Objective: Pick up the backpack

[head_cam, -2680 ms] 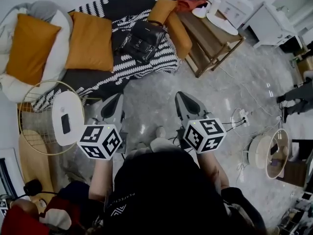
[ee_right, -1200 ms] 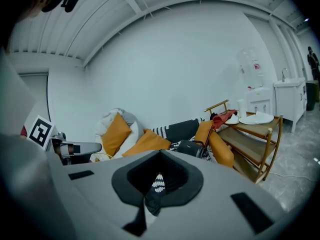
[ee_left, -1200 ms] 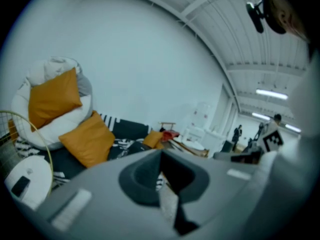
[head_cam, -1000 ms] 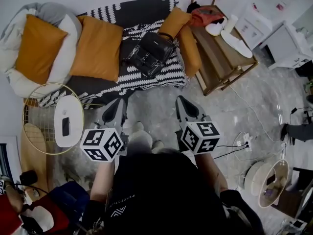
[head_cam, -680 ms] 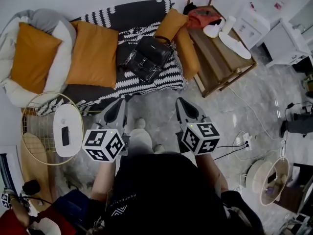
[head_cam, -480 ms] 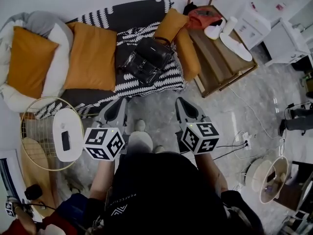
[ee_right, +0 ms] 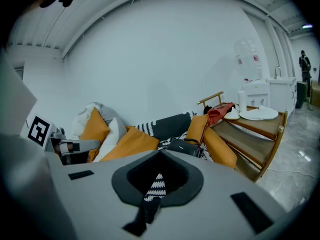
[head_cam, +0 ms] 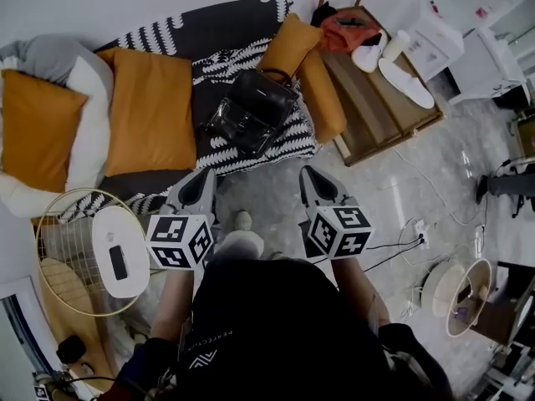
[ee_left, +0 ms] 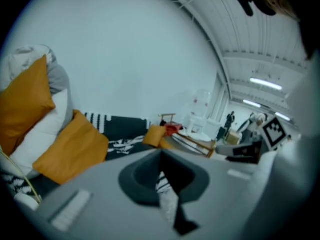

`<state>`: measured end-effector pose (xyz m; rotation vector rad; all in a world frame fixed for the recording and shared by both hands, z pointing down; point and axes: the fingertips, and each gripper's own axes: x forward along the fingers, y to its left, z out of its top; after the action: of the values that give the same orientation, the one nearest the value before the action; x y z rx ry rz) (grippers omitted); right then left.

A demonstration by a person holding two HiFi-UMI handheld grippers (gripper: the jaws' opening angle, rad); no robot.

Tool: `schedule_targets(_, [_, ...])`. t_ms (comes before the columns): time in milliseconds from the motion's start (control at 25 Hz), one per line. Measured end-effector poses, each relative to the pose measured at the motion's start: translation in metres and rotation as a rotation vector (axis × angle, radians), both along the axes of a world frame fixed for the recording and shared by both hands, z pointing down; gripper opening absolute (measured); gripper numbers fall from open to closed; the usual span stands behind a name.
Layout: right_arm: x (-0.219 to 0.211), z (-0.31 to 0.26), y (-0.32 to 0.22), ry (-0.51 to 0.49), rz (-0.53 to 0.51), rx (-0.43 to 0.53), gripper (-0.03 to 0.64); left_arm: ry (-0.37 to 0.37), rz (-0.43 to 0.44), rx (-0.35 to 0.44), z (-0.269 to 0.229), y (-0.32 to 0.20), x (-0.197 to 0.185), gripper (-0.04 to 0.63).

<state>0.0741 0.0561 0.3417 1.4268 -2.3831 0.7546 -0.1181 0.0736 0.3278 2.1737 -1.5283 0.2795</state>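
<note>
The black backpack (head_cam: 251,111) lies on a black-and-white patterned throw (head_cam: 276,144) on the sofa, between orange cushions. In the head view my left gripper (head_cam: 203,182) and right gripper (head_cam: 311,178) are side by side over the floor, just short of the sofa's front edge, both pointing at it. Both are shut with nothing in them. The right gripper view shows the backpack (ee_right: 185,147) just beyond its closed jaws (ee_right: 160,156). In the left gripper view the closed jaws (ee_left: 161,156) hide the backpack; only the throw (ee_left: 120,143) shows.
Large orange cushions (head_cam: 150,111) fill the sofa's left part and smaller ones (head_cam: 322,94) sit at its right end. A wooden bench (head_cam: 376,98) with slippers and a red cloth stands at the right. A round wire side table (head_cam: 117,249) is at the left. Cables (head_cam: 410,228) cross the floor.
Both grippers have moved forward toward the sofa, so the backpack now lies closer ahead of them. Their jaws have stayed shut.
</note>
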Motion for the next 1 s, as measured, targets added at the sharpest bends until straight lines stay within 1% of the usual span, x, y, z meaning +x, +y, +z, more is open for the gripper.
schedule_targets(200, [-0.018, 0.011, -0.02, 0.015, 0.018, -0.019, -0.005, 0.008, 0.06, -0.035, 0.01, -0.027, -0.015, 0.006])
schedule_targets(400, [-0.038, 0.018, -0.039, 0.012, 0.035, -0.026, -0.003, -0.074, 0.056, -0.034, 0.018, -0.049, -0.04, 0.006])
schedule_targets(480, [-0.041, 0.018, -0.045, -0.005, 0.056, -0.015, -0.004, -0.089, 0.071, -0.038, 0.023, -0.056, -0.045, 0.008])
schedule_targets(640, [-0.041, 0.029, -0.054, -0.002, 0.086, -0.03, -0.003, -0.064, 0.129, -0.043, 0.032, -0.065, -0.047, 0.008])
schedule_targets(720, [-0.041, 0.034, -0.059, 0.012, 0.092, -0.041, -0.002, -0.066, 0.142, -0.037, 0.035, -0.07, -0.048, 0.008])
schedule_targets(800, [-0.042, 0.036, -0.066, 0.021, 0.094, -0.036, 0.003, -0.079, 0.144, -0.038, 0.041, -0.078, -0.05, 0.008])
schedule_targets(880, [-0.045, 0.039, -0.074, 0.031, 0.083, -0.027, 0.023, -0.084, 0.141, -0.054, 0.048, -0.087, -0.05, 0.008])
schedule_targets(1000, [-0.047, 0.046, -0.089, 0.032, 0.066, -0.038, 0.031, -0.088, 0.14, -0.078, 0.059, -0.101, -0.048, 0.011])
